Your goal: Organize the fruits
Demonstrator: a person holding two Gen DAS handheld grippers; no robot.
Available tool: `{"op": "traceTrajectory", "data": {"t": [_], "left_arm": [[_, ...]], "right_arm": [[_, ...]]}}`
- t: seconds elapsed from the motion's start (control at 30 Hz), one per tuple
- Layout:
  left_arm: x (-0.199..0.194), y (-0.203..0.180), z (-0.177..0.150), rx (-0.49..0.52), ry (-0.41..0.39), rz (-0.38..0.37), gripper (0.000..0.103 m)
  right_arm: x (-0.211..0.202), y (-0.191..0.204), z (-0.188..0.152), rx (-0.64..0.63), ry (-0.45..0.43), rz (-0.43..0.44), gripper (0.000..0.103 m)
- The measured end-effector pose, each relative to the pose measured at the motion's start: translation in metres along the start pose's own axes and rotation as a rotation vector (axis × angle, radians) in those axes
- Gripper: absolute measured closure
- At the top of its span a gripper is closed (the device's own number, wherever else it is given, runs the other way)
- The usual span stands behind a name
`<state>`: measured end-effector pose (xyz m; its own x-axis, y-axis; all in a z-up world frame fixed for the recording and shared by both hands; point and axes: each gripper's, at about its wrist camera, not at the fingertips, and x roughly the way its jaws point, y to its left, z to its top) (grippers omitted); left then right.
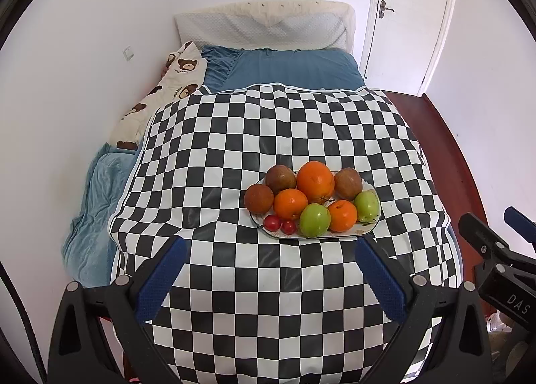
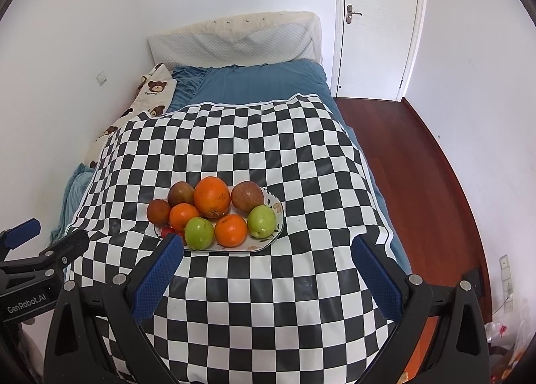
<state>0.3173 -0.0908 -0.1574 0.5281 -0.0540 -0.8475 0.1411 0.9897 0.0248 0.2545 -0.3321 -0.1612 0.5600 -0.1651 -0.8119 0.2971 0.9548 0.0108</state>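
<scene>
A white plate on the checkered cloth holds a pile of fruit: a big orange, two smaller oranges, two green apples, three brownish fruits and two small red tomatoes. My left gripper is open and empty, just short of the plate. My right gripper is open and empty, its left finger in front of the plate's near left edge, partly hiding the tomatoes.
The black and white checkered cloth covers a bed with blue sheets, a pillow and a bear-print blanket by the left wall. Red wooden floor and a white door lie to the right.
</scene>
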Motion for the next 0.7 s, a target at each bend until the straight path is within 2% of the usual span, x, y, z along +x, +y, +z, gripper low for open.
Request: {"op": "traceTrajectory", "data": {"t": [0.7], "left_arm": [[-0.0002,0.001,0.0004,0.002,-0.004,-0.002,0.0]], "right_arm": [[0.0015,-0.0005,0.0017,0.002,0.0,0.003,0.001]]}}
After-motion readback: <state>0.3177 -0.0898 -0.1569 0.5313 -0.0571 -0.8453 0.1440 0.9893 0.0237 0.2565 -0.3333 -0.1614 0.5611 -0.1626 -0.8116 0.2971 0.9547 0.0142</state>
